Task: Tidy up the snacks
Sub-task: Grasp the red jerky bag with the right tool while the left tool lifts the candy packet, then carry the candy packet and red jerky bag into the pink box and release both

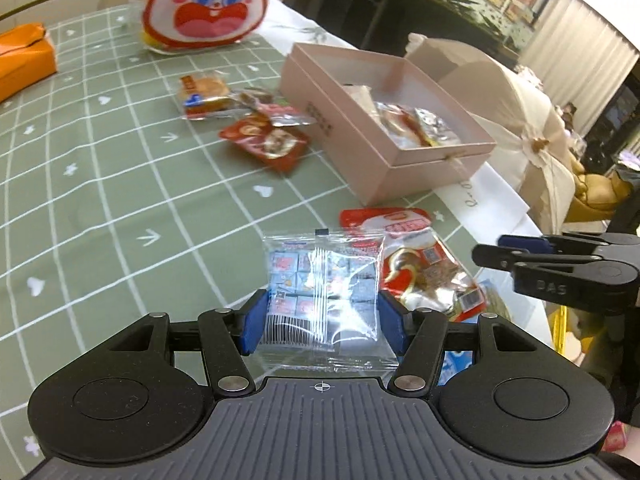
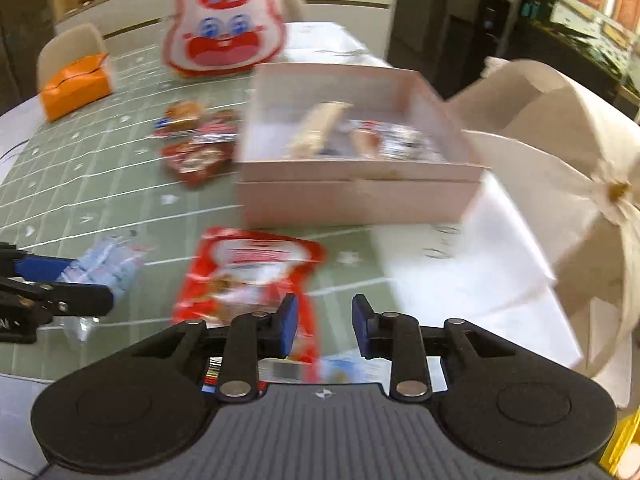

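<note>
My left gripper is shut on a clear packet of small blue cubes, held just above the green checked tablecloth; the packet also shows in the right wrist view. A red snack bag lies just right of it. My right gripper is open and empty, hovering over the near end of that red bag. An open pink box with several wrapped snacks inside stands beyond; it also shows in the right wrist view. The right view is motion-blurred.
More snacks lie left of the box: a red packet and a cake in a wrapper. A rabbit-face bag and an orange pack stand at the back. A cream box lid and white paper lie right.
</note>
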A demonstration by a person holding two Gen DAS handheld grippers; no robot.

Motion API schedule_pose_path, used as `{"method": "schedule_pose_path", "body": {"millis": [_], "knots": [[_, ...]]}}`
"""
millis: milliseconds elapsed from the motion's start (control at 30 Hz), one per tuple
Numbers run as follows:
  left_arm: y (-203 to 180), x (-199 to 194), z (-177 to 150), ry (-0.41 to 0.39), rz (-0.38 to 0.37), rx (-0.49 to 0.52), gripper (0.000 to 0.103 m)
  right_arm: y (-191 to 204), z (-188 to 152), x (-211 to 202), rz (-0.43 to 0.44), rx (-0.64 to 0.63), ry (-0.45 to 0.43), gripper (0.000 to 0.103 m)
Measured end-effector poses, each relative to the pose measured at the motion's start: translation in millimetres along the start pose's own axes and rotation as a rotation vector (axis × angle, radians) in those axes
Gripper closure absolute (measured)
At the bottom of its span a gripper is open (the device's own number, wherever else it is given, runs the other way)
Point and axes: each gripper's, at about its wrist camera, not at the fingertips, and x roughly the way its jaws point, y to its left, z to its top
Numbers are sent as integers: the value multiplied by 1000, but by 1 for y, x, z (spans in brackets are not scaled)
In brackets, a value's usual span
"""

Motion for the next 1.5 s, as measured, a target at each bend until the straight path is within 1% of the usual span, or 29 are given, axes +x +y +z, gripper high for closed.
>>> {"method": "schedule_pose_path", "body": {"millis": [33,67,100,133,167,200,233,300,367,433,467,567,600,700,733,767,800,833,867,900,1000,1133,1233,1300,1367,1433,1467,1500], "knots": [[-3,3,0,5,-1,1,39,-8,-3,-2,8,16,4,62],[-5,4,0,9,-4,2,39,-15,-3,-5,36,36,7,56],[-7,6,2,13,-3,3,39,-21,-6,-9,73,49,8,47],[-9,7,3,16,5,5,39,-23,-7,-12,122,62,12,41],[-10,9,4,16,22,10,39,-23,-7,-13,170,73,15,31],[-12,8,4,13,49,15,39,-19,-6,-12,199,76,18,26],[-13,9,5,10,83,22,39,-12,-5,-9,212,67,26,26],[-10,8,6,15,124,17,39,1,-3,0,195,64,39,26],[-6,7,6,25,151,12,39,14,1,13,176,93,45,26],[-4,7,5,35,176,18,39,25,6,25,175,97,53,26],[-3,6,5,36,182,20,39,33,8,33,171,88,68,26],[-1,2,4,31,191,14,39,51,13,51,112,12,113,19],[0,0,4,27,189,9,39,54,14,54,103,-7,108,16],[-1,-4,2,20,184,5,39,56,14,56,99,-33,107,14],[-1,-5,2,19,180,4,39,56,14,56,104,-46,111,16],[-2,-6,2,19,177,3,39,56,15,53,111,-65,110,25],[-2,-6,2,20,173,4,39,56,15,50,125,-88,110,38],[-3,-5,1,22,170,5,39,57,16,47,128,-100,110,41],[-5,-5,1,23,166,8,39,55,17,42,129,-109,107,48],[-6,-5,1,25,163,10,39,53,17,38,131,-113,109,53],[-12,-3,1,28,147,25,39,41,18,28,130,-89,113,59],[-26,-1,2,32,121,58,39,20,16,13,134,-46,109,63],[-35,3,2,38,106,80,39,8,14,2,137,-28,91,65],[-41,5,4,42,95,91,39,1,16,-5,144,-18,77,69],[-46,8,6,41,90,98,39,-5,19,-11,159,-13,61,71],[-53,9,9,34,84,101,39,-10,22,-18,171,-18,42,73],[-55,8,12,27,79,101,39,-14,25,-22,182,-21,32,77],[-58,8,14,20,72,100,39,-16,27,-25,193,-23,26,77]]}}
